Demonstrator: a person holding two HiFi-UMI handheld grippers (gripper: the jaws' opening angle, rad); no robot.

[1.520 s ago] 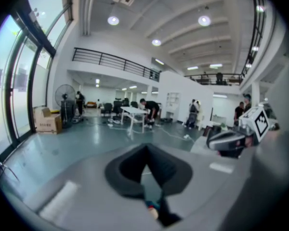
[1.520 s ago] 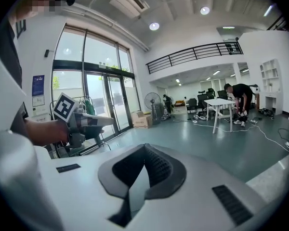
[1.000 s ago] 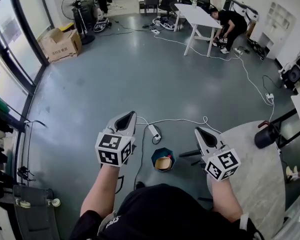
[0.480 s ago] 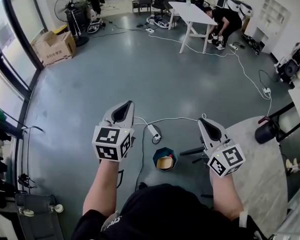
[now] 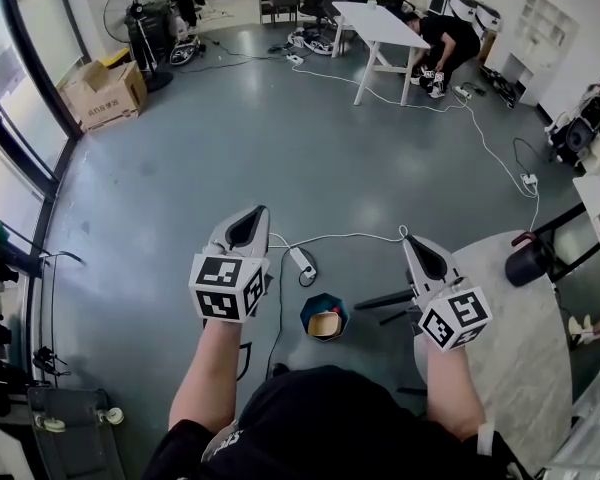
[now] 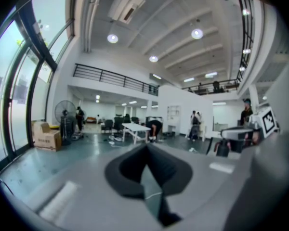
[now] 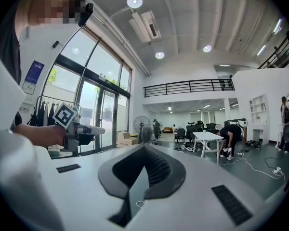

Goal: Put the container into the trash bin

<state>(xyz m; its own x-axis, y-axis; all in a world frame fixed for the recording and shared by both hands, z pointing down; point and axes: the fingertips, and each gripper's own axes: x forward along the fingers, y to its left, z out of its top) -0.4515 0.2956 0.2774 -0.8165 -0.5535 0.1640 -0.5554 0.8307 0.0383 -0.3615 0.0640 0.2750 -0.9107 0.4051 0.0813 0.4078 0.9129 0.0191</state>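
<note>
On the floor between my two arms stands a dark teal trash bin point(image 5: 323, 307). A tan container point(image 5: 326, 326) lies inside it. My left gripper point(image 5: 248, 219) is held level above the floor to the bin's left, jaws shut with nothing between them point(image 6: 147, 148). My right gripper point(image 5: 417, 244) hovers to the bin's right, also shut and empty point(image 7: 144, 148). Neither gripper touches the bin.
A white power strip point(image 5: 302, 265) and its cable lie on the floor just beyond the bin. A round grey table point(image 5: 510, 348) stands at the right with a black object point(image 5: 531, 263) by its edge. Cardboard boxes point(image 5: 105, 88), a fan point(image 5: 130, 13) and a white table point(image 5: 380, 23) with a bending person point(image 5: 450, 38) are far off.
Both grippers have drifted slightly upward and stay shut and empty. The bin and the container in it have not moved.
</note>
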